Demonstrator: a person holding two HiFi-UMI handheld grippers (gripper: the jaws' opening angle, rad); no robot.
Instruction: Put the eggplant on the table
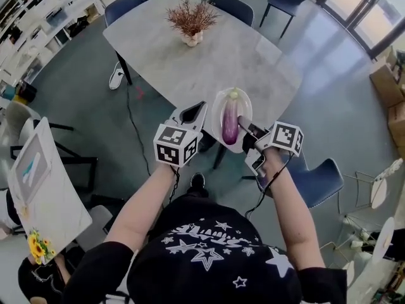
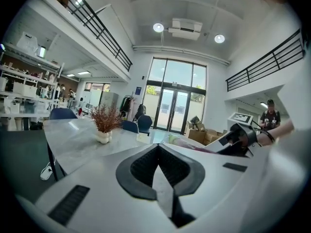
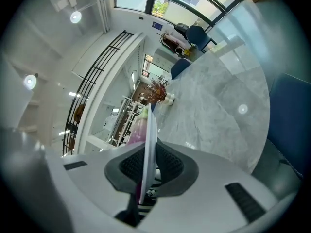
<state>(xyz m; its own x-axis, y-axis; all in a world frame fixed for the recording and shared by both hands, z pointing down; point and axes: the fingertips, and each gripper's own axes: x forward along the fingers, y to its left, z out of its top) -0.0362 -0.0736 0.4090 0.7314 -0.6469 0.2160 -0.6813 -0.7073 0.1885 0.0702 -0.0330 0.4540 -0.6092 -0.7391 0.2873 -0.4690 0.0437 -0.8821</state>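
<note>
Purple eggplant (image 1: 230,122) is noted lying on a white plate (image 1: 216,109), not yet on the table (image 1: 253,59).

- Right gripper (image 1: 248,130): the plate is pinched at its near right rim. In the right gripper view the rim is seen edge-on between the pads, which are pressed on it from both sides.
- Left gripper (image 1: 193,114): it is held just beside the plate's left rim and, as far as can be told, apart from it. Its jaws are pressed together with nothing between them.
- Place of the eggplant: in the head view it lies just left of the right gripper's tips, along the middle of the plate.
- Long axis: it is pointed away from the person, with the green stem end farthest out, toward the table.
- Plate: it is seen over the table's near edge. Whether it is clear of the top or touching it cannot be told.
- Table: open grey surface is found straight ahead along the eggplant's axis. A potted plant (image 1: 192,21) stands well apart at the far side.

Judgement: the coming move is expected to be made forward and down along that axis. All the load is carried on a one-sided grip, so the free left rim could sag and the eggplant could roll sideways. The left gripper is placed nearer that rim, should support be wanted.
</note>
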